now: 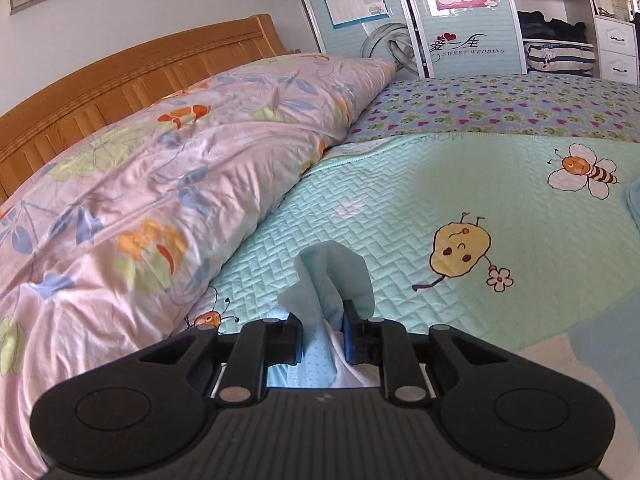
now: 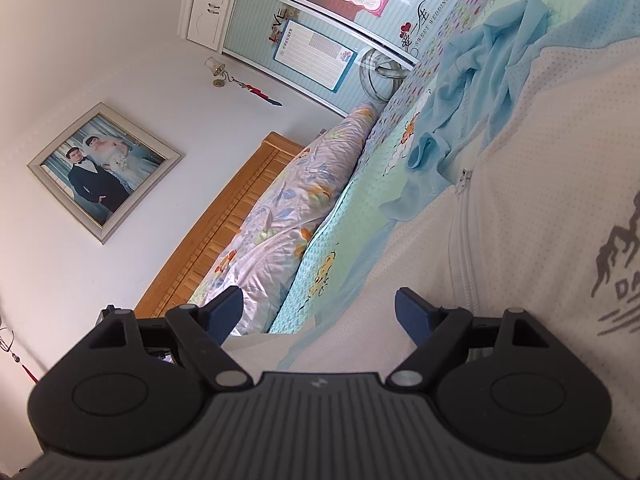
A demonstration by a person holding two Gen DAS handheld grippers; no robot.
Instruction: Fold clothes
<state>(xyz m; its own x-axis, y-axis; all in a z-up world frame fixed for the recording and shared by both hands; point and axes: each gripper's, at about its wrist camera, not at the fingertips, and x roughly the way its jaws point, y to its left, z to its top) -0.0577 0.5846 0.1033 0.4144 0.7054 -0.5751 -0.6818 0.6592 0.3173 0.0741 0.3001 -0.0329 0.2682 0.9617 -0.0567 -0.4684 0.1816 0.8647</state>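
Observation:
A white mesh jacket (image 2: 520, 220) with a zipper (image 2: 464, 240), a grey print and light blue parts lies on the mint quilt. Its blue part lies crumpled (image 2: 488, 76) farther along the bed. My left gripper (image 1: 323, 332) is shut on a bunch of the light blue fabric (image 1: 332, 276), which sticks up between the pads, lifted a little off the quilt. White fabric hangs under it. In the right wrist view, which is rolled sideways, my right gripper (image 2: 320, 312) stands open just over the jacket's white edge, with nothing pressed between its fingers.
A mint quilt (image 1: 440, 200) with cartoon bees covers the bed. A rolled pink floral duvet (image 1: 140, 200) lies along the wooden headboard (image 1: 100, 88). A wardrobe with sliding doors (image 1: 440, 20) and open shelves stands beyond the bed. A framed photo (image 2: 104, 168) hangs on the wall.

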